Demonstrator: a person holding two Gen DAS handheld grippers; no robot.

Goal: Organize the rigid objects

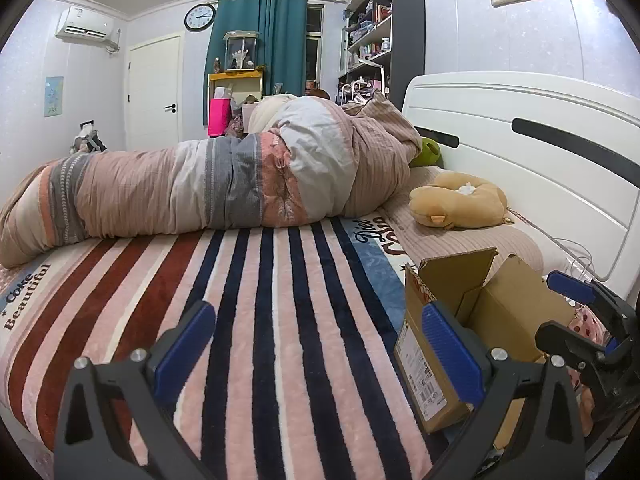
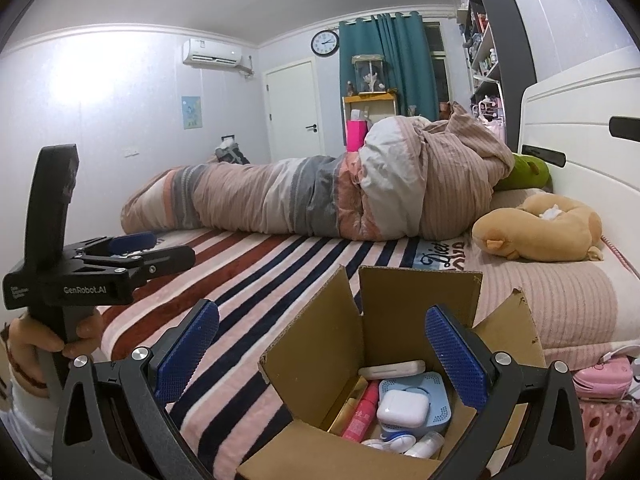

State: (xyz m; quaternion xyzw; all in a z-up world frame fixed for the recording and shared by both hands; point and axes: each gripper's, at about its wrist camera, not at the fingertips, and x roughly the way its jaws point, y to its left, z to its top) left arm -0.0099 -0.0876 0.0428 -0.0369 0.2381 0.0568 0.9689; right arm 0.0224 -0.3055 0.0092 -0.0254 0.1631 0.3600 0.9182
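Note:
An open cardboard box (image 2: 416,300) stands on the striped bed blanket (image 2: 280,280). Inside lie a white earbud case (image 2: 402,406) on a pale blue device (image 2: 430,390), a pink tube (image 2: 362,414), a white flat case (image 2: 392,369) and small white bottles (image 2: 424,444). My right gripper (image 2: 320,356) is open and empty, above the box's near side. My left gripper (image 1: 318,354) is open and empty over the blanket, left of the box (image 1: 460,320). In the right wrist view the left gripper (image 2: 160,248) appears at the left, held by a hand.
A rolled quilt (image 1: 224,188) lies across the far bed. A tan plush toy (image 1: 460,200) and green plush (image 1: 426,152) rest by the white headboard (image 1: 520,128). A pink pouch (image 2: 600,376) lies right of the box. Shelves (image 1: 372,40) stand behind.

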